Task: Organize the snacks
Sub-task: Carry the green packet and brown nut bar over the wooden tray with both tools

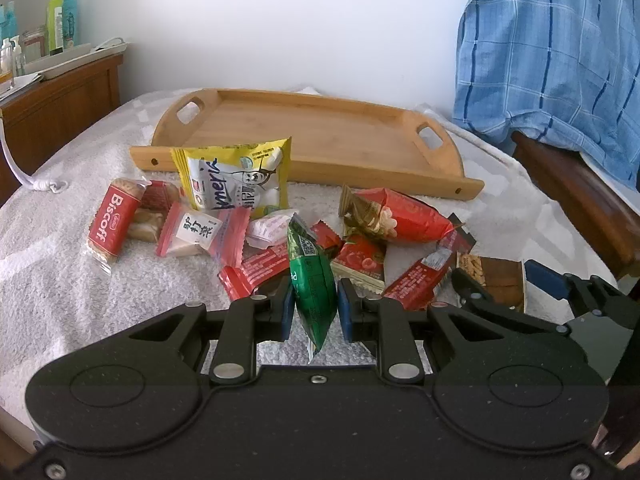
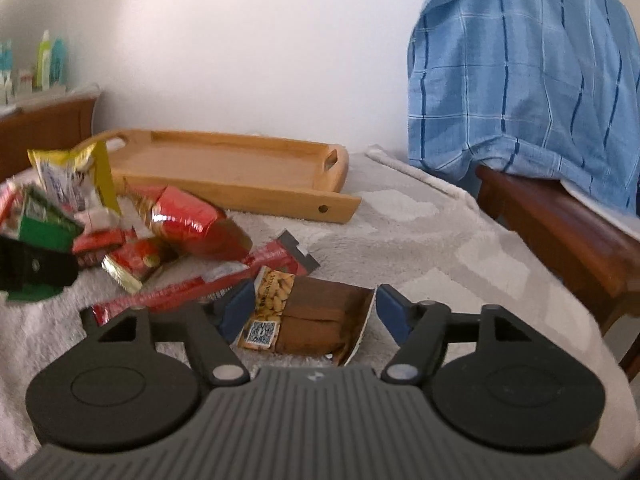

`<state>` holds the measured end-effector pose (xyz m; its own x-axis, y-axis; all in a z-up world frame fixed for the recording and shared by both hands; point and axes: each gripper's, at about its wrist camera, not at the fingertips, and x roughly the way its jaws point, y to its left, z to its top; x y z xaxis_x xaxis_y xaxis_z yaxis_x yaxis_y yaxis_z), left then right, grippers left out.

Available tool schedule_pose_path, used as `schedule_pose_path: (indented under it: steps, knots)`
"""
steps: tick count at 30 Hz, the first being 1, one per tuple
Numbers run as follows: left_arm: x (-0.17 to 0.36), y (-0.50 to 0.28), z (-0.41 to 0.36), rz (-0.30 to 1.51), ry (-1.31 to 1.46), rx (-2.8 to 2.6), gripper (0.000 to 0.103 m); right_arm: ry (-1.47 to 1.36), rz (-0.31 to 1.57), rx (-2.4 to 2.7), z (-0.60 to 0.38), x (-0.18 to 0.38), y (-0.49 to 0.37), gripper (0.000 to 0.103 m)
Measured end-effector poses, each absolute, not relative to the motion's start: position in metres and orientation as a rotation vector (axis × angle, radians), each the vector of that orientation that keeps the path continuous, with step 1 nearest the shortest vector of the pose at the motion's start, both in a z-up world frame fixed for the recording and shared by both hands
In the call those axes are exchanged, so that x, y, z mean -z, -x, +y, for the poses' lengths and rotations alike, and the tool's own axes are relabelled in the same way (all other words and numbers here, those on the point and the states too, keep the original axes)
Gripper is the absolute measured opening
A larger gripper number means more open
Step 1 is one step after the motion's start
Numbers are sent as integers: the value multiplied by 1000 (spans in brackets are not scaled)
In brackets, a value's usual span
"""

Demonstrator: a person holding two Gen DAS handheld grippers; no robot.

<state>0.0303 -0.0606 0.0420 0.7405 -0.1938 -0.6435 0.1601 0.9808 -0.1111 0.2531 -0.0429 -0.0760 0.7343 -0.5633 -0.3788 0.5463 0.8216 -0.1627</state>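
My left gripper (image 1: 313, 306) is shut on a green snack packet (image 1: 311, 280) and holds it upright above the pile. In the right wrist view that packet (image 2: 38, 226) shows at the far left. My right gripper (image 2: 316, 308) is open, its blue pads on either side of a brown nut bar packet (image 2: 308, 316) lying on the towel. The right gripper also shows in the left wrist view (image 1: 516, 280), over the same bar (image 1: 496, 280). An empty wooden tray (image 1: 312, 136) sits behind the pile; it also shows in the right wrist view (image 2: 224, 168).
Loose snacks lie on a grey towel (image 1: 52, 272): a Biscoff pack (image 1: 114, 220), a yellow bag (image 1: 236, 180), a red cone packet (image 1: 396, 216), red bars (image 1: 420, 280). A blue checked cloth (image 1: 552, 52) hangs over a wooden chair at right. A dresser with bottles (image 1: 60, 20) stands at left.
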Motion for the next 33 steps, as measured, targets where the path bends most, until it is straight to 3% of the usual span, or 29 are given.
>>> schedule_pose_path:
  steps: [2,3,5,7,10,12,13,14,16,21,29,31,33]
  knots:
    - [-42,-31,-61,710,49,201,21,30,436,604,-44,77,-254,79]
    - [-43,-31,-62,708,49,205,21,4,433,595,-45,76,-253,69]
    - [-45,-31,-63,701,44,211,21,-40,415,597,-50,73,-249,62]
    - [-47,-30,-64,691,33,213,21,-59,394,607,-53,70,-244,45]
    - [-51,-31,-65,682,19,212,21,-88,371,628,-59,65,-237,30]
    - [-53,-31,-64,677,25,214,21,-97,374,638,-61,65,-235,32]
    - [-54,-31,-64,674,25,212,21,-91,374,644,-61,65,-235,39]
    - [-54,-31,-64,673,24,210,21,-82,369,656,-59,65,-234,55]
    - [-54,-31,-63,674,28,208,21,-59,361,654,-52,66,-234,77]
    - [-53,-31,-62,682,31,211,21,102,366,657,-26,74,-242,89]
    - [-55,-33,-63,670,27,218,21,16,437,648,-37,79,-251,89]
    - [-55,-33,-64,669,27,223,21,-45,440,635,-43,77,-250,80]
    - [-56,-32,-64,668,26,226,21,-76,433,631,-46,76,-247,65]
